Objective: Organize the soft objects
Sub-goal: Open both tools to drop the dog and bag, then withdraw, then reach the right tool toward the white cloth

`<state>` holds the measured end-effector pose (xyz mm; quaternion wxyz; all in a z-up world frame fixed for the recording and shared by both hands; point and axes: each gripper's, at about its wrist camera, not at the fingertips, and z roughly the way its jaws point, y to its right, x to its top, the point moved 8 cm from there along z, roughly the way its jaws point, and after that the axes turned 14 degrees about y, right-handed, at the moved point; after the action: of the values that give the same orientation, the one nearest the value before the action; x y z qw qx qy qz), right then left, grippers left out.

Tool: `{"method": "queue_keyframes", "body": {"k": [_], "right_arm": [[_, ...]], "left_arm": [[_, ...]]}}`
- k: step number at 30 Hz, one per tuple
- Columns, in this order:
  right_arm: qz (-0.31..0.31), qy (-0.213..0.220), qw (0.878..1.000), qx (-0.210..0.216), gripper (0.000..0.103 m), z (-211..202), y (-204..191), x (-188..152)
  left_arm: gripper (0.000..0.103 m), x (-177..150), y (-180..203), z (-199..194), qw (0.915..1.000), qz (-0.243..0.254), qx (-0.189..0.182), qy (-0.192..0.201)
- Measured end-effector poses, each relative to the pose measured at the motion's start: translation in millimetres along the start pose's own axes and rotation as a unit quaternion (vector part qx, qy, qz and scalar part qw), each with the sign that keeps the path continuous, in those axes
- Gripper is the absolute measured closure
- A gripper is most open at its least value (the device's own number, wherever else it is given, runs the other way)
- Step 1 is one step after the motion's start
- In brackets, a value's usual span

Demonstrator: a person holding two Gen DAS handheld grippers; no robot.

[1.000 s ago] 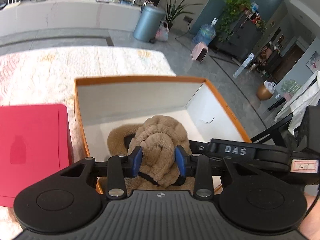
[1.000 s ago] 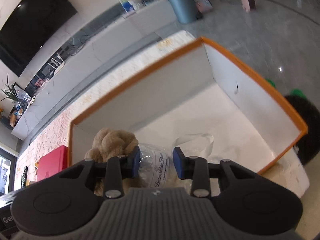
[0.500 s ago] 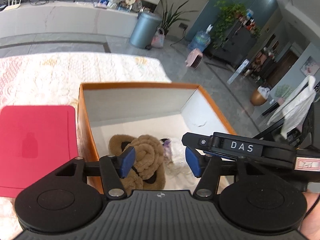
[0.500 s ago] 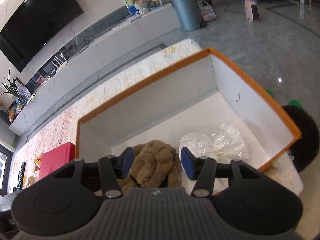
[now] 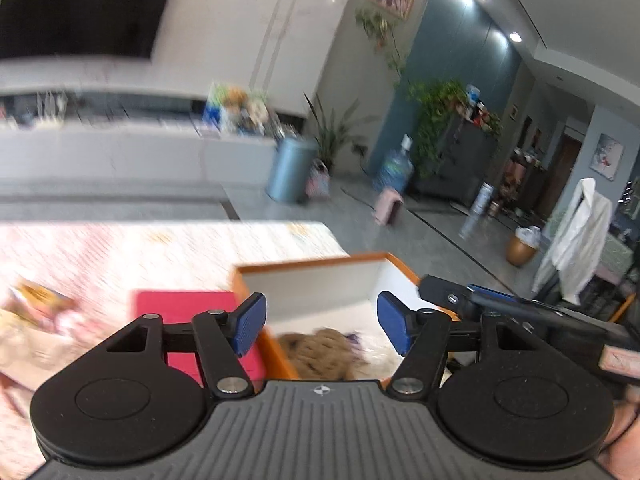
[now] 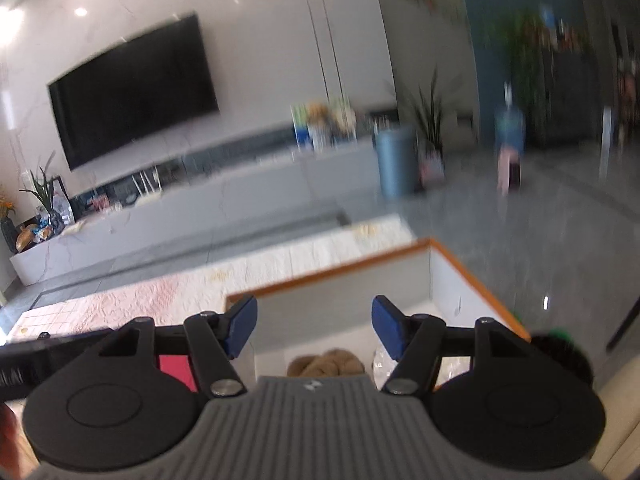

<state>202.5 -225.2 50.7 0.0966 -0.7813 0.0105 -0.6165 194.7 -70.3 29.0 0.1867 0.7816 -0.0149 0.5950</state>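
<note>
1. Two grippers are hovering above the orange-rimmed box [image 5: 404, 270], the left gripper [image 5: 320, 322] and the right gripper [image 6: 314, 326] each showing its blue pads spread wide with nothing between them.
2. Lying on the box floor, near the left wall, is the brown plush toy [image 5: 320, 350]; just to its right a crinkled clear plastic bag [image 5: 376, 354] is sitting, apparently touching it, though blur makes the contact hard to confirm.
3. Judging by this, both soft things are already placed, and the step in hand looks like pulling clear to fetch whatever is next, perhaps among the blurred items [image 5: 36, 308] on the pink-patterned cloth [image 5: 120, 248] beside the red flat case [image 5: 188, 304].
4. Doing this well means lifting straight up past the rim, keeping the pads apart so they are not snagging fur or plastic, and not nudging the box walls.
5. Blur and the gripper body are hiding much of the toy; it seems bunched into a rounded lump, so I cannot tell its long axis or facing.
</note>
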Motion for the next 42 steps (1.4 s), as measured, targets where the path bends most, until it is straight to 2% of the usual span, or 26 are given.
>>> {"method": "queue_keyframes", "body": {"k": [5,9,15,19,24,28,36,39,42], "right_arm": [[-0.016,0.02,0.999,0.039,0.036,-32.3,-41.0,-24.2],[0.002,-0.008,0.997,0.071,0.036,-40.5,-72.3,-52.6],[0.018,-0.054,0.994,0.09,0.036,-39.0,-112.8,-90.8],[0.018,-0.085,0.991,0.1,0.032,-35.0,-135.2,-119.3],[-0.015,-0.124,0.986,0.112,0.029,-24.8,-159.6,-153.3],[-0.049,-0.147,0.98,0.122,0.019,-16.9,-177.9,-172.7],[-0.079,-0.183,0.967,0.156,0.017,12.1,-209.1,-198.9],[-0.088,-0.186,0.964,0.167,0.009,24.2,-222.2,-204.7],[-0.096,-0.193,0.961,0.174,0.007,39.1,-237.0,-211.7]], "left_arm": [[0.028,-3.2,-17.5,-40.6,0.9971,0.051,0.044,0.035],[0.028,-18.5,-36.3,-61.3,0.994,0.063,0.084,0.03],[0.029,-49.8,-80.5,-77.8,0.9913,0.042,0.124,-0.011],[0.029,-71.3,-112.3,-88.9,0.9875,0.03,0.149,-0.043],[0.029,-89.0,-150.7,-102.2,0.9818,0.002,0.182,-0.055],[0.033,-115.5,-179.6,-112.8,0.9789,-0.04,0.189,-0.066],[0.033,-109.5,-197.5,-119.9,0.9794,-0.037,0.196,-0.033],[0.033,-109.0,-211.3,-113.5,0.9714,-0.01,0.23,-0.056],[0.035,-116.8,-230.9,-106.8,0.9691,-0.053,0.232,-0.065]]}}
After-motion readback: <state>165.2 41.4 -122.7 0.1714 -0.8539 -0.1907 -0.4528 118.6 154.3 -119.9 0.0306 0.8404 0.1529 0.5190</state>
